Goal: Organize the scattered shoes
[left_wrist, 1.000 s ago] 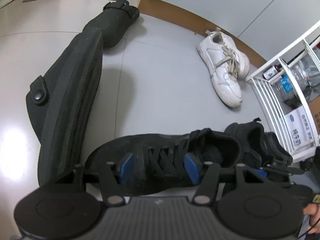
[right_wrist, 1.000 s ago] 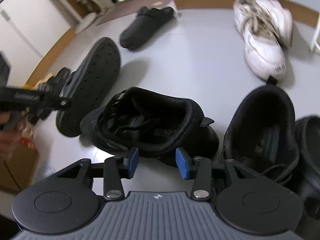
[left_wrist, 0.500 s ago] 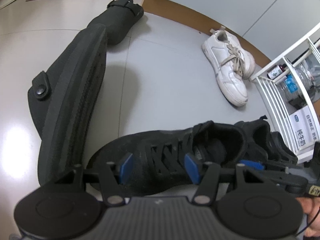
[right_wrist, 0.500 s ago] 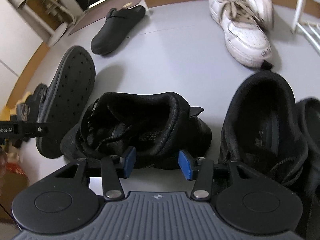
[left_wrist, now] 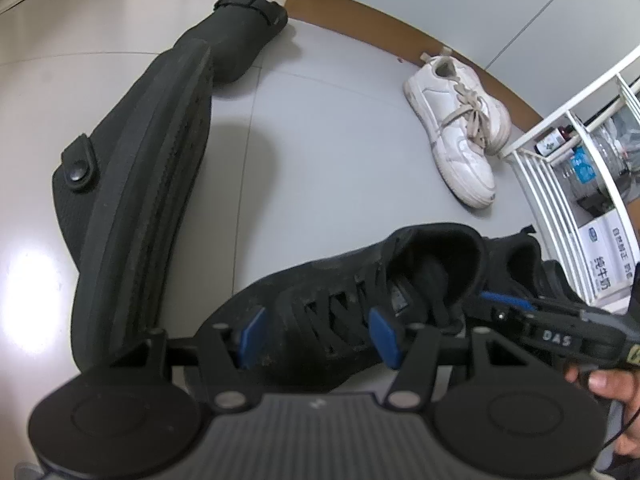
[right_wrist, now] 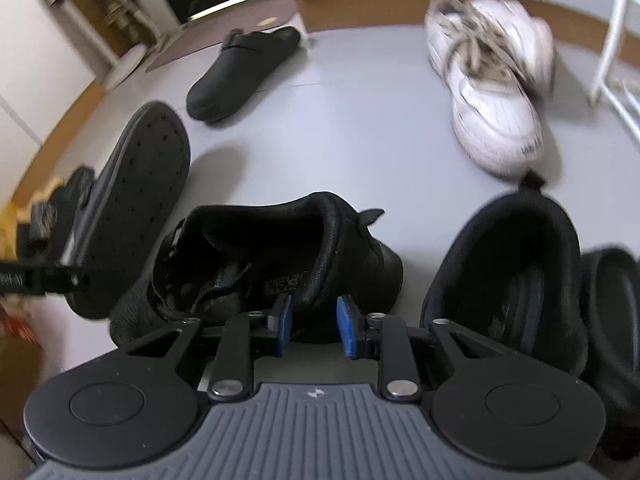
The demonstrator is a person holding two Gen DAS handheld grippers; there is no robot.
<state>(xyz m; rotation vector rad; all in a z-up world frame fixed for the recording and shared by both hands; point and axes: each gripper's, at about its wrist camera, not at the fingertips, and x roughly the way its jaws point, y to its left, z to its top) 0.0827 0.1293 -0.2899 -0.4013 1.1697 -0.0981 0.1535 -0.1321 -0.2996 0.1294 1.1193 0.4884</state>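
The black sneaker (right_wrist: 256, 264) lies on the grey floor (left_wrist: 340, 128) beside its mate (right_wrist: 516, 276). The left tongs (left_wrist: 316, 334) straddle its laced forefoot; whether they pinch it cannot be told. The right tongs (right_wrist: 312, 326), jaws just widening again, stand at its heel collar without a visible grip.

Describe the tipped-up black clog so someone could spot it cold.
Start from the grey floor ringed by brown baseboard. Left of the black lace-up sneaker stands the clog, tilted on its edge. Its dotted sole faces out, unlike its mate, which lies flat farther back.
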